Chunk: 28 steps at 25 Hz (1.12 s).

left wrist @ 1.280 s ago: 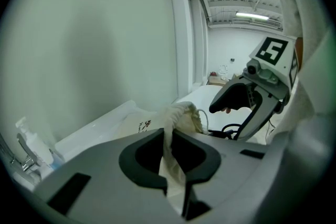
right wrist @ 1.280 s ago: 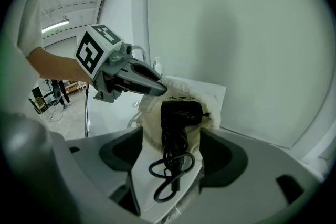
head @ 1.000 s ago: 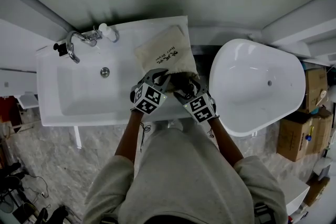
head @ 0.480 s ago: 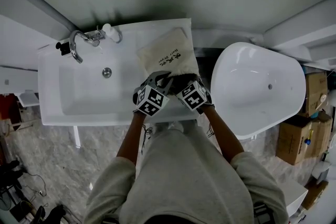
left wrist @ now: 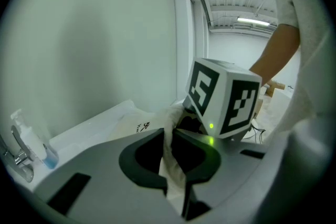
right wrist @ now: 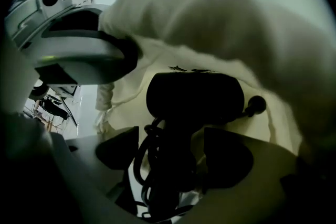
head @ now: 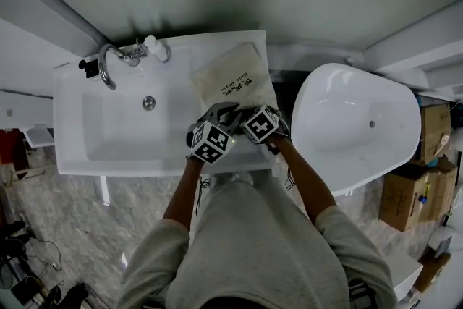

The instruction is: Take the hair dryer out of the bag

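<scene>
A cream cloth bag (head: 230, 79) with black print lies on the white counter to the right of the sink. My left gripper (head: 223, 114) is shut on the bag's rim cloth (left wrist: 170, 157) and holds the mouth up. In the right gripper view the black hair dryer (right wrist: 194, 94) lies inside the bag with its coiled cord (right wrist: 152, 160) towards me. My right gripper (right wrist: 173, 152) points steeply down into the mouth, jaws open on either side of the dryer's handle and cord. A sliver of cloth shows between handle and right pad. In the head view the right gripper (head: 251, 116) sits just right of the left.
A white sink (head: 94, 148) with a chrome faucet (head: 107, 67) and a small bottle (head: 153, 47) lies to the left. A white bathtub (head: 354, 127) stands to the right, with cardboard boxes (head: 419, 177) beyond it. The wall runs behind the counter.
My right gripper has tipped downward and moved left and forward into the bag's mouth, closer to the left gripper. The left gripper has kept its hold and place.
</scene>
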{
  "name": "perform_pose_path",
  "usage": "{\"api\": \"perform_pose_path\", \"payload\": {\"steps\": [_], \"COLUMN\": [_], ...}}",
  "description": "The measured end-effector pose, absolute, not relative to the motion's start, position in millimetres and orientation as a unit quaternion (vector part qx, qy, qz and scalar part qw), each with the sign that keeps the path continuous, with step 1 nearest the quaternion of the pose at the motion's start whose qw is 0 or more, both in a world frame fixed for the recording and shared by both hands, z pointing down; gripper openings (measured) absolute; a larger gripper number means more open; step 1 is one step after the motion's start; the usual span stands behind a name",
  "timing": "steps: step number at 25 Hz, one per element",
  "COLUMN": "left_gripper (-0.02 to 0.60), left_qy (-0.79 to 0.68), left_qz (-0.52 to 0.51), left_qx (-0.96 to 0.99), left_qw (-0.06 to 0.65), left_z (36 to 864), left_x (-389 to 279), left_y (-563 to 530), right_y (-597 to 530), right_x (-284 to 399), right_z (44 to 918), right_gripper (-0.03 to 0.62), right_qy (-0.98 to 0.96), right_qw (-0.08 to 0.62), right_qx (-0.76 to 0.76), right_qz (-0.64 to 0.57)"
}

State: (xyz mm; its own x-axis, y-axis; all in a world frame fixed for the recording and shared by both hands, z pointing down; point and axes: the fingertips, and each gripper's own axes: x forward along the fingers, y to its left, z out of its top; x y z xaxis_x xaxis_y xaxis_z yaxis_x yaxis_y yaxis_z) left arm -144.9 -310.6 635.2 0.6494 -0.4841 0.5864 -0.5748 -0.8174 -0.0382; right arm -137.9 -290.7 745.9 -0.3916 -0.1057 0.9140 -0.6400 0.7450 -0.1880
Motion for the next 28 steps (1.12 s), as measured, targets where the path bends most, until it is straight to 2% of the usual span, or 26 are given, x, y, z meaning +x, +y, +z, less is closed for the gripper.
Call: {"api": "perform_pose_path", "payload": {"steps": [10,19,24,28], "left_gripper": [0.034,0.032,0.032,0.032], "left_qy": [-0.313,-0.324,-0.326,-0.327], "left_qz": [0.278,0.261,0.264,0.266], "left_qx": [0.903,0.900,0.899,0.899], "left_qw": [0.102,0.130,0.128,0.121], "left_z": [637.1,637.2,637.9,638.8], "left_x": [-159.0,-165.9,-165.1,-164.2], "left_y": [-320.3,-321.7,-318.9,-318.4], "right_y": [-293.0,-295.8,-295.8,-295.2], "right_x": [-139.4,-140.3,-142.0,-143.0], "right_z": [767.1,769.0,767.2,765.7], "right_gripper": [0.328,0.324,0.258,0.244], "right_qy": [-0.756,-0.749,-0.758,-0.762], "right_qw": [0.544,0.555,0.552,0.551], "right_qx": [0.238,0.256,0.249,0.239], "right_qz": [0.276,0.258,0.245,0.242]}}
